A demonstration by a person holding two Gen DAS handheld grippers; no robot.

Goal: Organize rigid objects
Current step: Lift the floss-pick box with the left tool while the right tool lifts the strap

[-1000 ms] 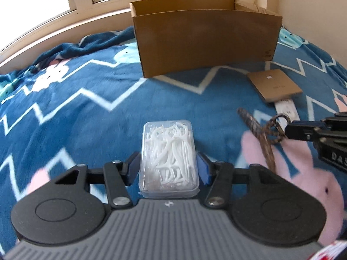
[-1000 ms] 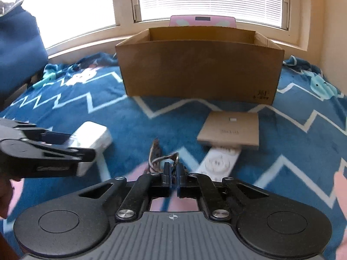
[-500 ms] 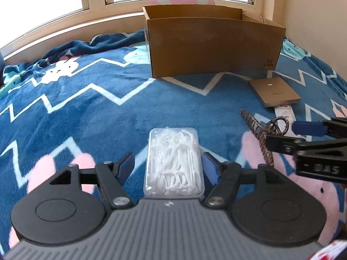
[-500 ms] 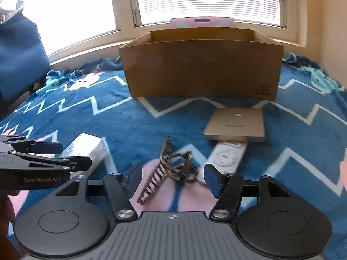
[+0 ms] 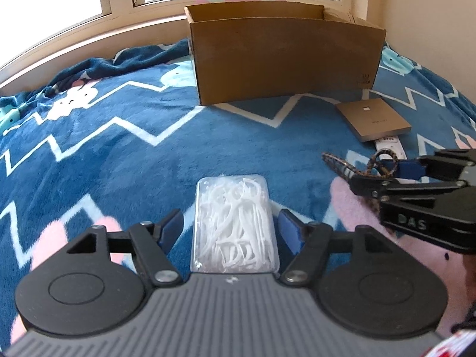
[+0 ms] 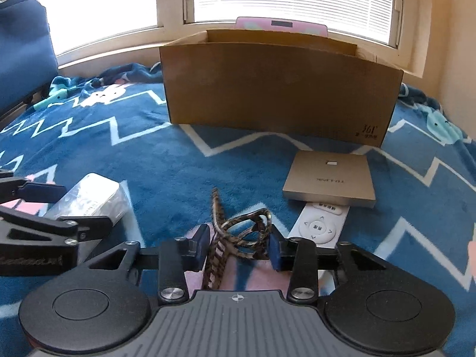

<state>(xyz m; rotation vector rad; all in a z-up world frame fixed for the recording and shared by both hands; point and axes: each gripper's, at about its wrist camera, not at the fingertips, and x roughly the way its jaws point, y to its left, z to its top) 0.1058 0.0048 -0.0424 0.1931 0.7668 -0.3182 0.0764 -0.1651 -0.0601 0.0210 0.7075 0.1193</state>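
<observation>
A clear plastic box of white floss picks (image 5: 235,223) lies on the blue blanket between the open jaws of my left gripper (image 5: 231,227), with gaps on both sides. It also shows in the right wrist view (image 6: 92,199). A brown patterned hair claw clip (image 6: 238,235) lies on the blanket between the fingers of my right gripper (image 6: 238,248), which stand close on either side of it; in the left wrist view the clip (image 5: 351,166) sits at the right gripper's tips. An open cardboard box (image 5: 282,56) stands at the back.
A flat tan box (image 6: 330,178) and a white remote (image 6: 318,229) lie right of the clip. A pink scale (image 6: 279,25) leans behind the cardboard box under the window. A wall is on the right.
My left gripper opened and let go of the floss pick box. My right gripper opened wide from shut, then narrowed around the hair clip. Both grippers moved closer to the blanket.
</observation>
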